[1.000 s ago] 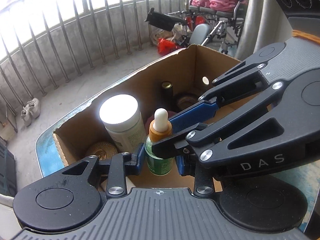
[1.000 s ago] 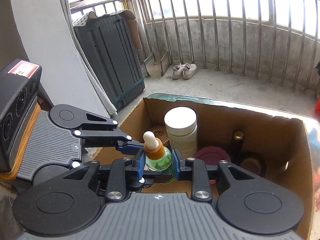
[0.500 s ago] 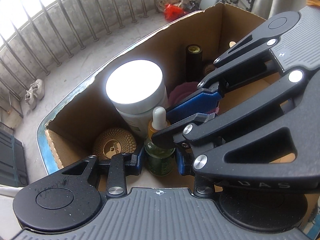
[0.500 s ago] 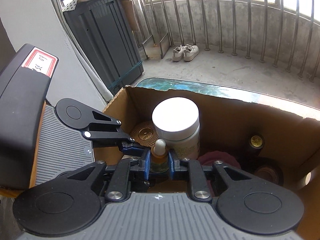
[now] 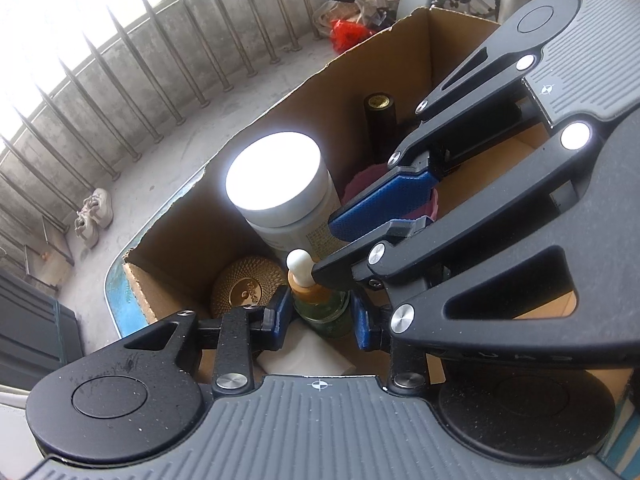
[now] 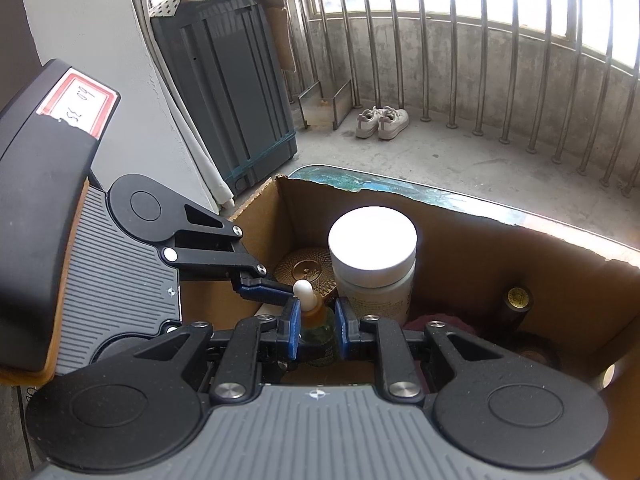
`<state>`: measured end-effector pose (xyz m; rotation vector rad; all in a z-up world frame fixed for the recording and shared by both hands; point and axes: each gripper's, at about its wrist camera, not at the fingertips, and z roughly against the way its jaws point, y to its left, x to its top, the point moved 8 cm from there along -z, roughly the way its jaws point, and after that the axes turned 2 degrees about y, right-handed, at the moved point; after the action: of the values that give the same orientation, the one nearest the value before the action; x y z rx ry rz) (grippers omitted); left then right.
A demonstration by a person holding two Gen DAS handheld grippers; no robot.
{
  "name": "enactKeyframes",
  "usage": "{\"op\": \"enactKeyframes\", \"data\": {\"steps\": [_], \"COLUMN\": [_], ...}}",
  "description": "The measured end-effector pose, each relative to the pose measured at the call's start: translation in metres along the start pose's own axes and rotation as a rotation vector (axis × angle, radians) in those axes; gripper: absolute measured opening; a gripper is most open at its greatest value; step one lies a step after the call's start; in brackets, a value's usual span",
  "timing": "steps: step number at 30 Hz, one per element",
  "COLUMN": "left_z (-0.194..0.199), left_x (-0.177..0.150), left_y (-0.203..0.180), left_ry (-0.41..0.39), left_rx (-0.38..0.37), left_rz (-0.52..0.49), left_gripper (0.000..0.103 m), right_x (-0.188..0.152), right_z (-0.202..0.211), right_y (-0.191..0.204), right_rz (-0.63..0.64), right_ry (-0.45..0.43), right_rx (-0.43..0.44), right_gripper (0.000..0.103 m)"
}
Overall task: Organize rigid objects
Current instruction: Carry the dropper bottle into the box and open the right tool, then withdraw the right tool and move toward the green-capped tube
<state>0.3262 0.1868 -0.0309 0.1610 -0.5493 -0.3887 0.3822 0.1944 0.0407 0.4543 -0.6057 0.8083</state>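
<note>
Both tools are crowding around the little green dropper bottle (image 5: 322, 312) that's sitting down inside the cardboard box (image 5: 352, 76), near its front wall. The left tool (image 5: 320, 320) is straddling the bottle's body with its blue pads either side, and they look like they're pressing on the glass, so I'm calling that a grip. The right tool (image 6: 316, 330) is coming in from the other side, clamping shut on the same bottle up by its amber collar, with the white rubber bulb poking out above the pads. Just behind the dropper bottle, the big white-lidded jar (image 6: 374, 256) is standing upright, and a gold textured round lid (image 5: 244, 288) is lying beside that jar in the box's corner. Further along from the jar, a dark bottle with a gold cap (image 6: 516, 304) is standing against the back wall, with something maroon (image 5: 364, 188) between them. The box is sitting on a blue-green bench (image 6: 360, 184).
</note>
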Motion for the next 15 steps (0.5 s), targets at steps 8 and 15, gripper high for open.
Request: {"op": "enactKeyframes", "data": {"steps": [8, 15], "left_z": [-0.006, 0.001], "left_x": [0.003, 0.005], "left_y": [0.005, 0.002], "left_ry": [-0.036, -0.018], "left_rx": [0.023, 0.045], "left_rz": [0.008, 0.047], "left_gripper": [0.033, 0.039], "right_x": [-0.008, -0.011], "right_z": [0.013, 0.035], "right_y": [-0.008, -0.016], "right_rz": [-0.008, -0.049], "right_ry": [0.001, -0.019], "right_rx": [-0.017, -0.029], "right_gripper": [0.021, 0.021]}}
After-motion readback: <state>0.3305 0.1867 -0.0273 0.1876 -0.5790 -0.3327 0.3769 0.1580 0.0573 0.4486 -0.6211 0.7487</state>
